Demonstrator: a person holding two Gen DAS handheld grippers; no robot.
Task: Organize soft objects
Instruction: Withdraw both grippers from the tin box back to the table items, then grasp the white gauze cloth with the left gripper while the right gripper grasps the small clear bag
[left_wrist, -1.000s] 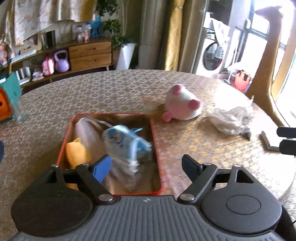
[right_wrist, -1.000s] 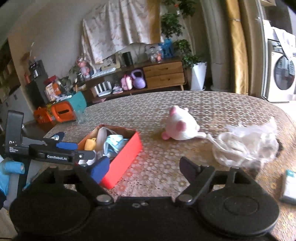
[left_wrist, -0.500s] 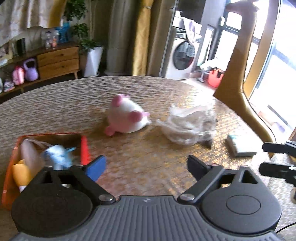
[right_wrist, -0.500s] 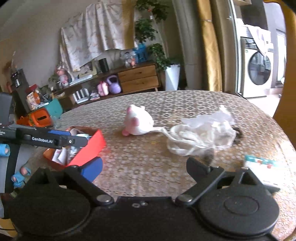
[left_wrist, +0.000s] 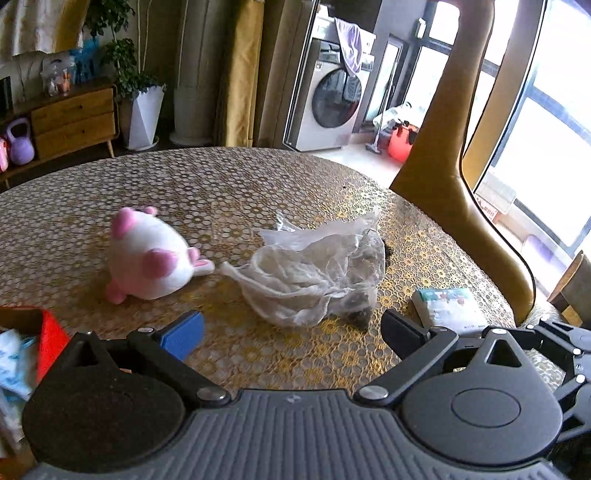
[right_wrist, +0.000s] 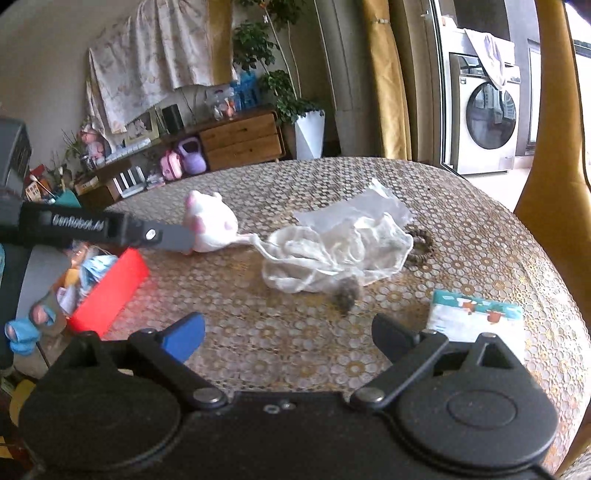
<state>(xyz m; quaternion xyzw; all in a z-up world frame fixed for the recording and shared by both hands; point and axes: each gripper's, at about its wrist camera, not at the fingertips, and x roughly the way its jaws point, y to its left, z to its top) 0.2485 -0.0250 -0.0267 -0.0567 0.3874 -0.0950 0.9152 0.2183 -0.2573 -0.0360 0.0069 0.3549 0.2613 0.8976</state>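
Both grippers, left (left_wrist: 291, 332) and right (right_wrist: 288, 334), gape empty before the bag (left_wrist: 314, 277); plush (left_wrist: 147, 258) beside it. Pinch bunched film, not loose edges.

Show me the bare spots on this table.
Bare: the table beyond the plush toy, and the near strip between the red box and tissue pack. Crowded: around the plastic bag.
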